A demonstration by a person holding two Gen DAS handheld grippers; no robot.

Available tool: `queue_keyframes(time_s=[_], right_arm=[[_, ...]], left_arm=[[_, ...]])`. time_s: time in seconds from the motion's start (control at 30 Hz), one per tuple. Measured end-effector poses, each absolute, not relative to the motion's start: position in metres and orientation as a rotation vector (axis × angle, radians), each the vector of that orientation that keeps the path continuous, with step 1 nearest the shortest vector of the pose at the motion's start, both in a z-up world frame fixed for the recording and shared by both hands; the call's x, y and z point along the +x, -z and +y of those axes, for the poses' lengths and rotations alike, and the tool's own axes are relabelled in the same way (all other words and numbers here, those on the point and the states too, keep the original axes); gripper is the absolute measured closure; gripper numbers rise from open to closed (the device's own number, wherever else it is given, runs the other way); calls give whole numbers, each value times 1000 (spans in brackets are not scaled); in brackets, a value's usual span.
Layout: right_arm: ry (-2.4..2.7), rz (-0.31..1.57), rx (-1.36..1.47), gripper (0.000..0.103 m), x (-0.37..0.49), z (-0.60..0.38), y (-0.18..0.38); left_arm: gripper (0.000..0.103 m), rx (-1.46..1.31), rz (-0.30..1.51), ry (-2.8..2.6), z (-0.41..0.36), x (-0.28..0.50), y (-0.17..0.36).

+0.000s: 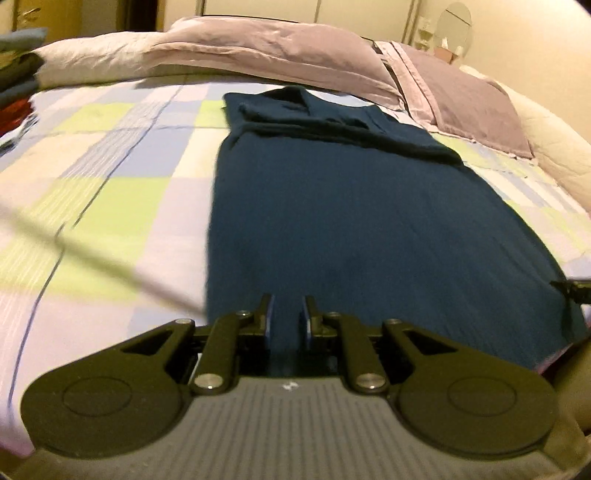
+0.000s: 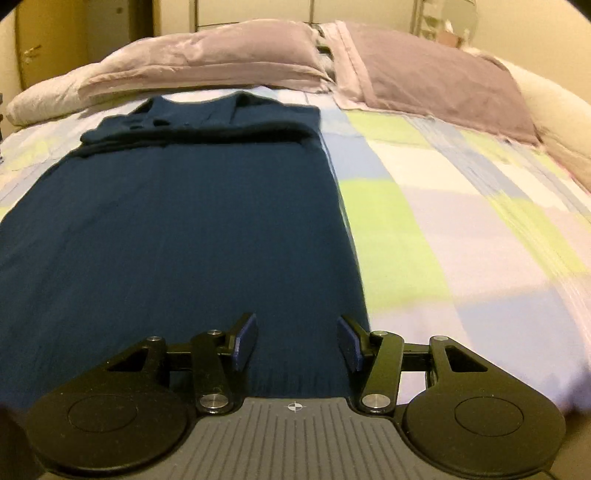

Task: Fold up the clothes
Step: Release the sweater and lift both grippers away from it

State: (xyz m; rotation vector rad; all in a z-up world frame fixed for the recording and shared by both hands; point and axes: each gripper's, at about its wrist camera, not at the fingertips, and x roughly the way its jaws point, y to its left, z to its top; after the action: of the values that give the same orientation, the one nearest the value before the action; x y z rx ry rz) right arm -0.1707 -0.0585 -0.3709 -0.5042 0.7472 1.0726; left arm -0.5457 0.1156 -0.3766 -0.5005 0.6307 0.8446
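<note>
A dark blue garment [image 1: 332,206] lies flat on a bed with a checked cover [image 1: 110,177] of pale green, lilac and white squares. In the left wrist view it runs from the bottom centre of the frame up to the upper middle, where its sleeves are folded across the chest in a bunched band below the collar. The left gripper [image 1: 287,314] sits at the bottom centre over the garment's near hem; its fingers stand close together with a narrow strip of blue cloth showing in the gap, and I cannot tell whether they pinch the fabric or just hover over it. The picture is blurred along the garment's left edge.

In the right wrist view the same garment [image 2: 177,221] fills the left half of the frame, its right edge running down the middle. The right gripper [image 2: 297,341] is at the bottom centre with its jaws spread wide, the blue pads [image 2: 245,341] apart and nothing between them but the hem lying beneath.

Lilac pillows [image 2: 229,55] lie across the top of both views, at the head of the bed. A pile of folded clothes [image 1: 16,70] shows at the upper left edge of the left wrist view, and a round mirror [image 1: 454,26] stands in the upper right corner
</note>
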Motion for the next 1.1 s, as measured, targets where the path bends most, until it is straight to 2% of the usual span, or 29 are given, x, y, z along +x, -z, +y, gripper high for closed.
queue_keyframes(time_s=[0.17,0.33,0.43,1.1], right_arm=[[-1022,829,-466,52,-195,-100,361],[-1074,834,-371,51,-222,-124,334],[-1095,812,-352,51,-239,-137,316],[-1137,731,-412,51,-284,-176,308]], left_arm=[[90,-575,640,-911,77,-566,352],[83,-549,639,-932,35,-570,328],[74,-511,651,-958,11,-570,316],[68,-367,737,-995,-52,-544,298]])
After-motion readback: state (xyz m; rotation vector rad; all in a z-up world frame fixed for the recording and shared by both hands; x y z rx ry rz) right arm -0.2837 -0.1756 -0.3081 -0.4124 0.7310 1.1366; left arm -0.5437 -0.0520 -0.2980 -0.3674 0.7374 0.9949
